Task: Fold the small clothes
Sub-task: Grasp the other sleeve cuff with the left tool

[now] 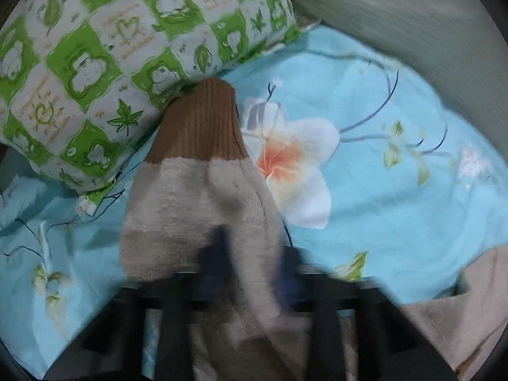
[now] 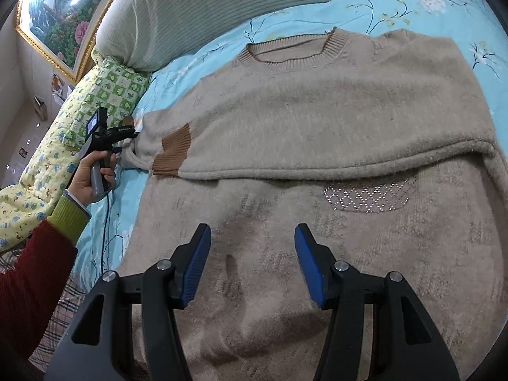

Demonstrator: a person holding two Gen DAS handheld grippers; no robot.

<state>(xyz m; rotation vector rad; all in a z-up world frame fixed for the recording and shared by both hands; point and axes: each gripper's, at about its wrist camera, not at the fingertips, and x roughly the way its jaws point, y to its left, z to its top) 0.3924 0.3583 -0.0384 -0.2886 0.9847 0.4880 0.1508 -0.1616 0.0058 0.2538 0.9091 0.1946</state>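
Note:
A beige sweater [image 2: 317, 120] with brown cuffs and collar lies flat on the blue floral bedsheet [image 2: 317, 12]. One sleeve is folded across its chest, its brown cuff [image 2: 173, 152] near the sweater's left edge. My right gripper [image 2: 252, 263] is open and empty above the sweater's lower body. My left gripper [image 1: 250, 273], blurred, is shut on the other sleeve [image 1: 197, 203], whose brown cuff [image 1: 200, 123] points toward the pillow. The left gripper also shows in the right wrist view [image 2: 127, 149] at the sweater's left edge.
A green-checked pillow [image 1: 95, 63] lies at the upper left, close to the sleeve cuff. A grey ribbed bolster [image 2: 222, 9] lies along the bed's head. A yellow patterned quilt [image 2: 35, 177] sits at the left. A framed picture [image 2: 60, 16] hangs on the wall.

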